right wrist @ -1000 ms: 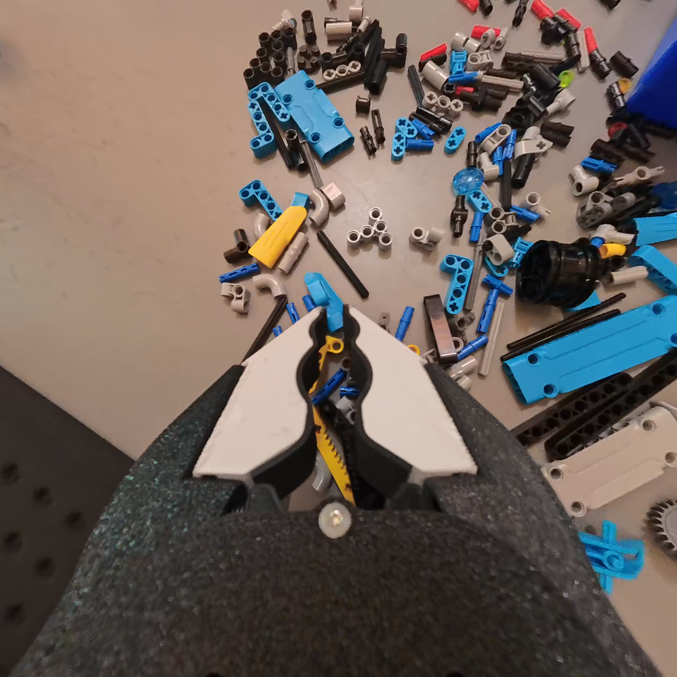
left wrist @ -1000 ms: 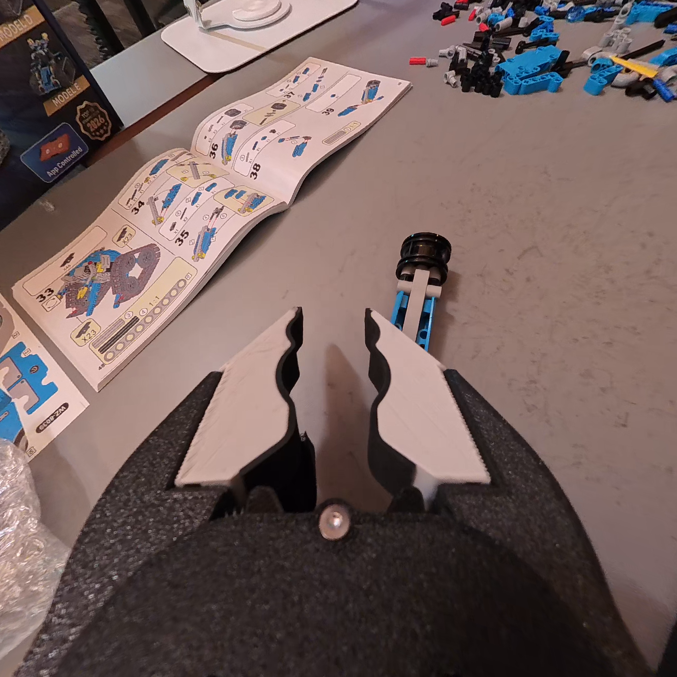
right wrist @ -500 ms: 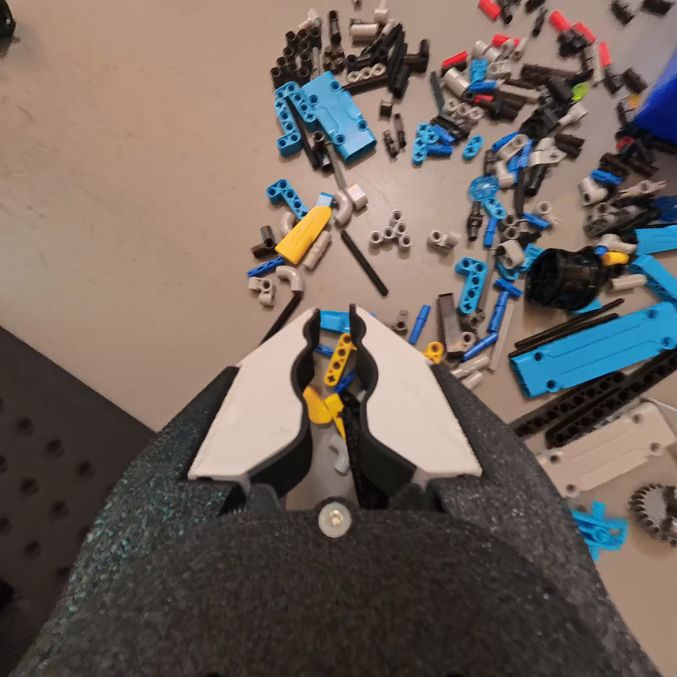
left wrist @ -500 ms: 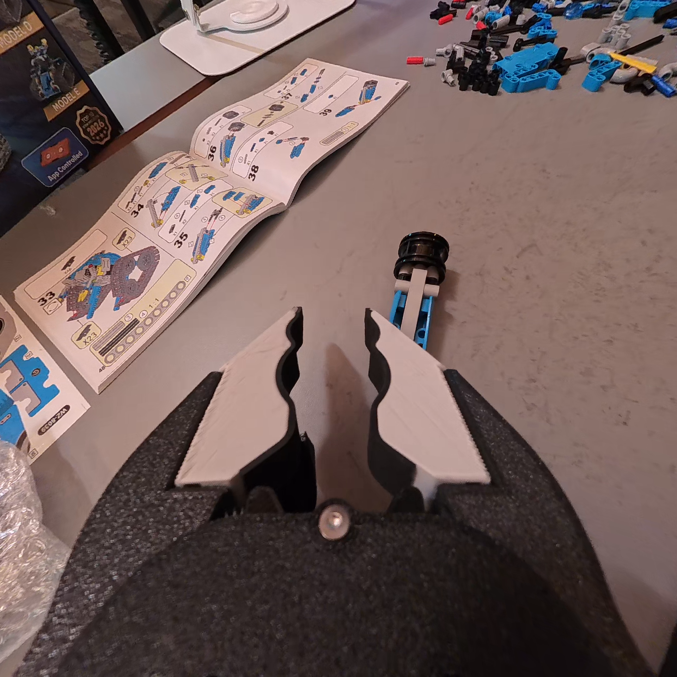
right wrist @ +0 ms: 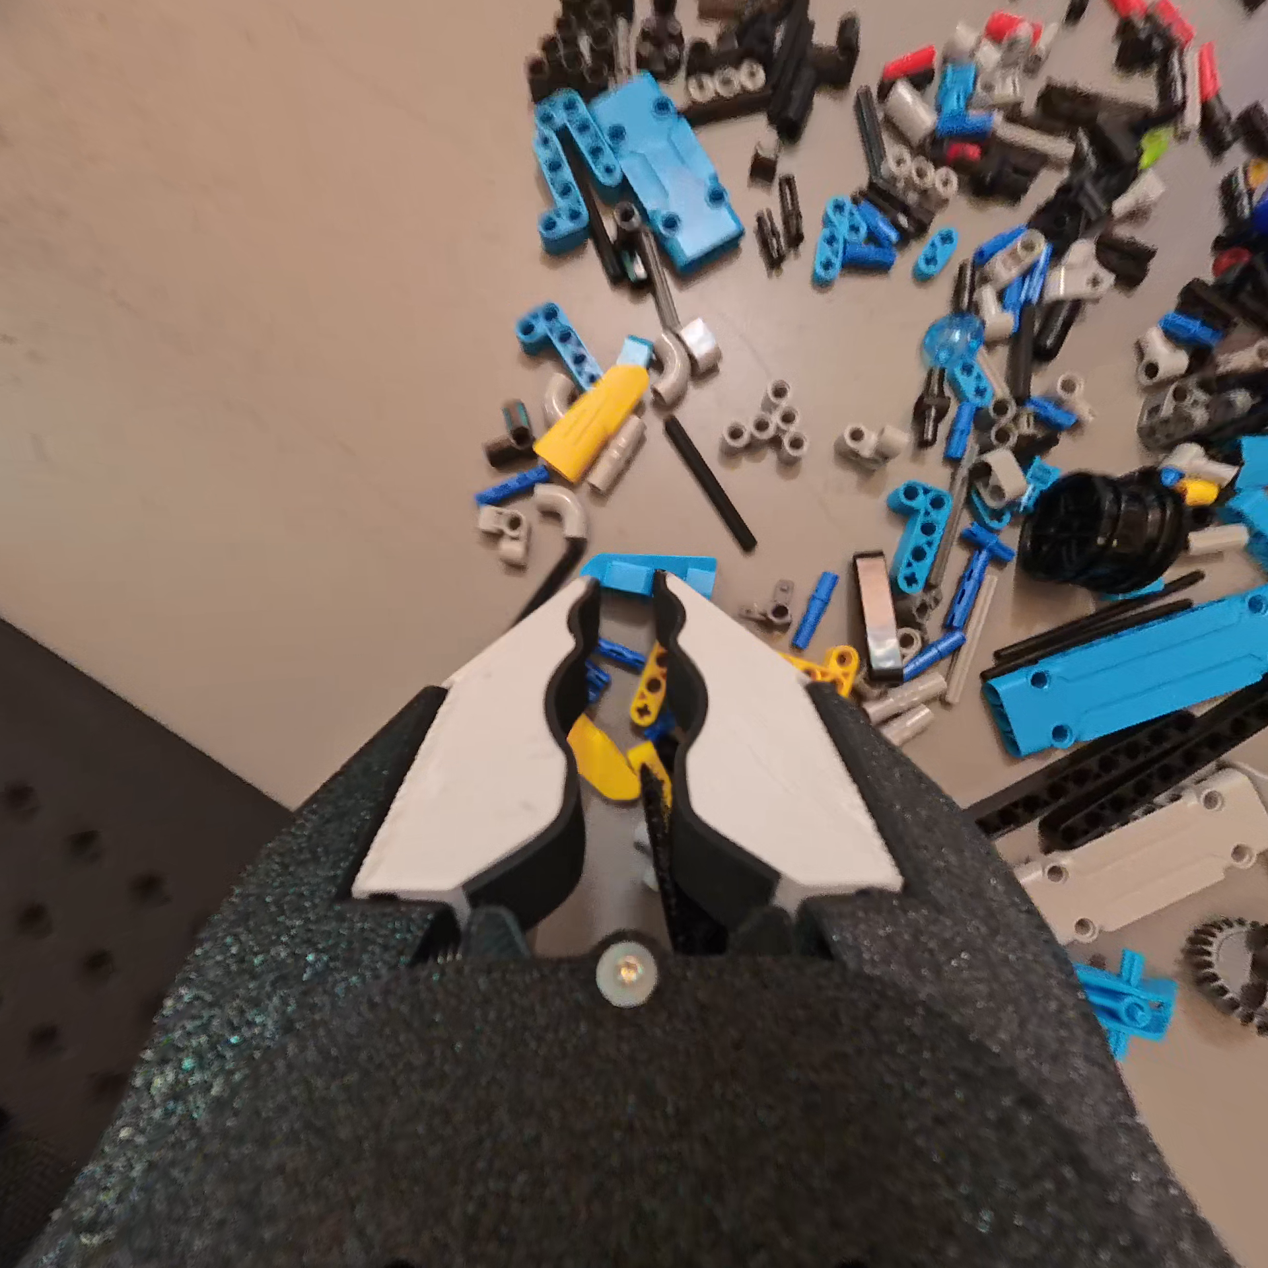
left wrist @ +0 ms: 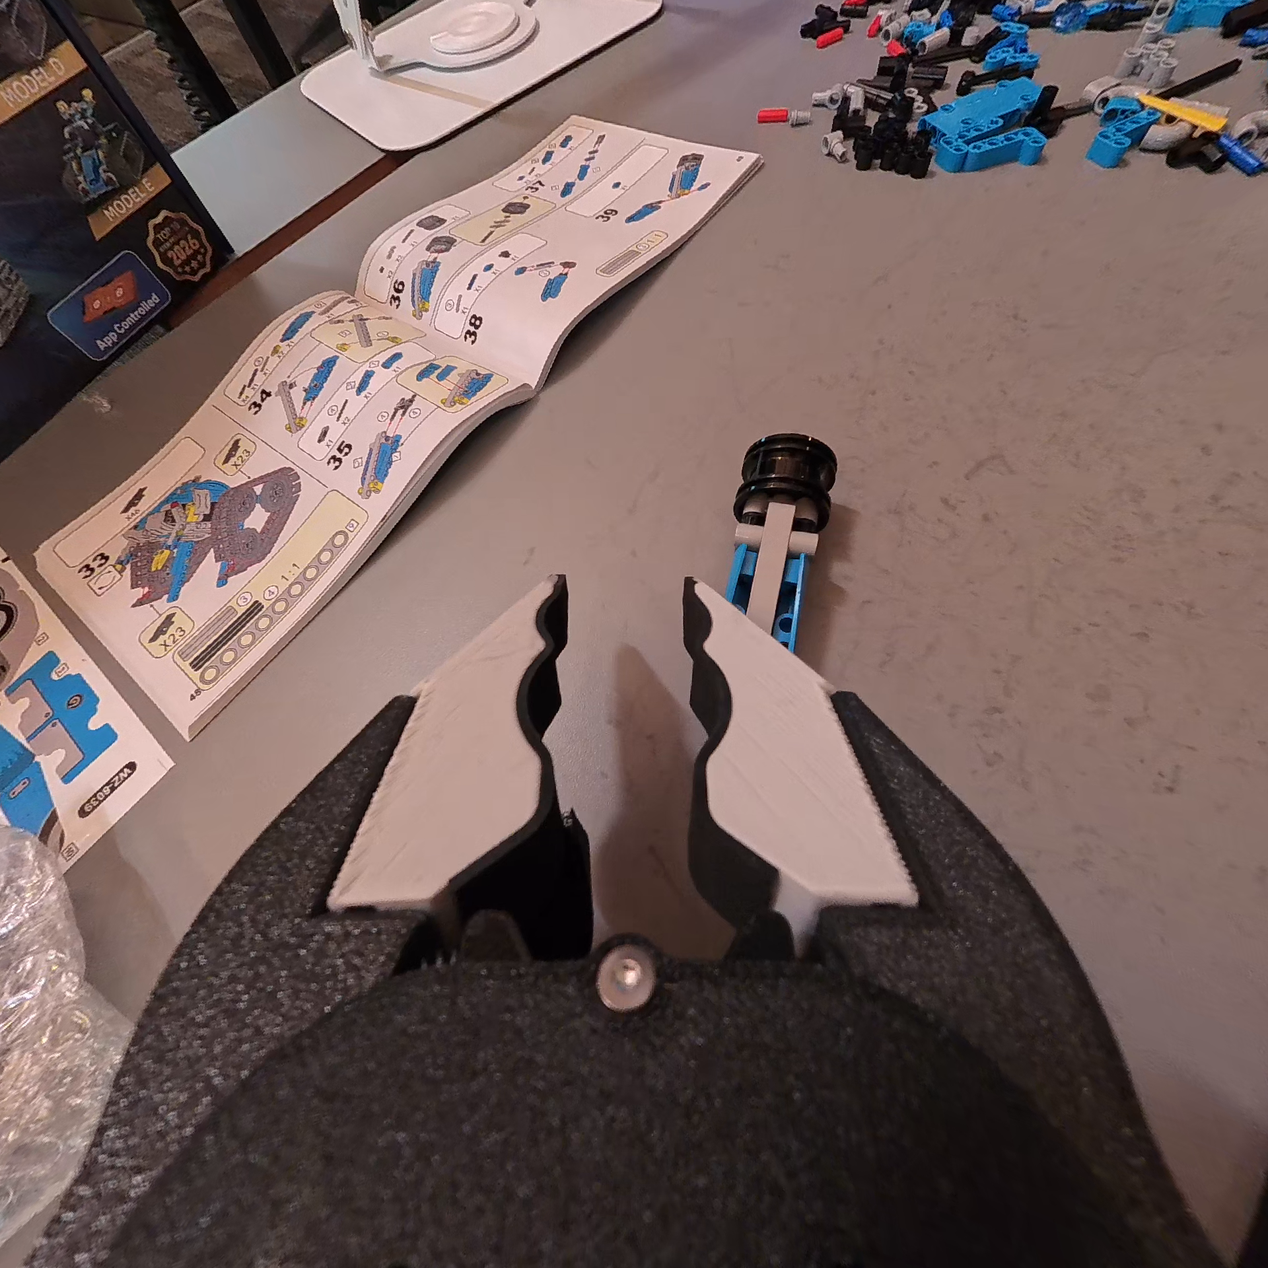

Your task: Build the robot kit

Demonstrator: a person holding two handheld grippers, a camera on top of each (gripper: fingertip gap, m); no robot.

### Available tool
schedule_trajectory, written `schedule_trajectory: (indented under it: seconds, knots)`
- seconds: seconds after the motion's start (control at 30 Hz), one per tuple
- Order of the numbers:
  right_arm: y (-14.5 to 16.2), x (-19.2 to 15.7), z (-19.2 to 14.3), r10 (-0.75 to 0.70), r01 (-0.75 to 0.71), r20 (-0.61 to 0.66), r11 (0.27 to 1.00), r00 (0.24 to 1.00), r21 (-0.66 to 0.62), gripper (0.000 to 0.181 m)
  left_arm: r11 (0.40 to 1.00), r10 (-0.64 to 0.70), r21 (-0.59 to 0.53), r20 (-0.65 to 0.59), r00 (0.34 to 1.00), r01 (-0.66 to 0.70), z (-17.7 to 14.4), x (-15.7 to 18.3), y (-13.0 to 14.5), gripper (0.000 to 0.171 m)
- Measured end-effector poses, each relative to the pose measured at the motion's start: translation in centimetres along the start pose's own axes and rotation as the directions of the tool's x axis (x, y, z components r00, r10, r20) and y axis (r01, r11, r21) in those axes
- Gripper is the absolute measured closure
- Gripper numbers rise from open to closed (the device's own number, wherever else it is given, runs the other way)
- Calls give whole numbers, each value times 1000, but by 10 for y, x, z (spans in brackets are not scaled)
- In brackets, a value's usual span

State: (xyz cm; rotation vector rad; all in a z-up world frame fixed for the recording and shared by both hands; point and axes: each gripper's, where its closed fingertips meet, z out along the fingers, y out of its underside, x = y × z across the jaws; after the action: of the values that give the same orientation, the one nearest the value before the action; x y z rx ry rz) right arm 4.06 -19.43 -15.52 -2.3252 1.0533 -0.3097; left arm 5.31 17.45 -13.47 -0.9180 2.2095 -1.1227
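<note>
My right gripper point(right wrist: 626, 583) is shut on a light blue piece point(right wrist: 645, 568) that lies crosswise between its fingertips, at the near edge of a pile of loose building pieces point(right wrist: 960, 343). Yellow pieces point(right wrist: 604, 755) lie on the table under the jaws. My left gripper point(left wrist: 624, 586) is open and empty just above the grey table point(left wrist: 1029, 480). A small assembly point(left wrist: 775, 549) of a black wheel hub, a grey beam and blue beams lies just past its right fingertip, apart from it.
An open instruction booklet point(left wrist: 412, 384) lies left of the left gripper, with a sticker sheet point(left wrist: 62, 741), bubble wrap point(left wrist: 34, 960), a dark box point(left wrist: 82, 206) and a white stand base point(left wrist: 480, 62) around it. A black perforated board point(right wrist: 103, 858) borders the table at lower left.
The right gripper has drawn back a little from the pile, and the light blue piece has come with it and turned crosswise at the fingertips. The left gripper has barely moved.
</note>
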Motion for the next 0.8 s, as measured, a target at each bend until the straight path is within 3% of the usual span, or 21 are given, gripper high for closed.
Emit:
schedule_trajectory:
  seconds: [0.1,0.27,0.37,0.5,0.63,0.73,0.8]
  knots:
    - [-34,-35,-9,-68,63,52,994,996,89,166,1000,-2,-3,-1,1000,2,0,0,0,138]
    - [-97,-183,9,-251,153,335,944,908,292,166,1000,-8,-4,-3,1000,8,1,0,1,138]
    - [-108,-245,40,-312,210,422,939,851,271,166,1000,-11,-2,-5,1000,11,0,-1,0,139]
    - [-116,-251,82,-382,339,306,922,872,185,166,1000,-9,3,-3,1000,9,0,-1,0,139]
    - [-113,-239,94,-314,282,290,948,904,148,165,1000,-2,-1,-2,1000,2,0,0,0,139]
    - [-116,-209,66,-115,71,304,986,946,152,120,1000,-2,2,0,1000,2,0,0,0,139]
    - [-117,-177,23,9,-107,366,963,931,248,133,1000,-5,4,-1,1000,5,-1,0,0,139]
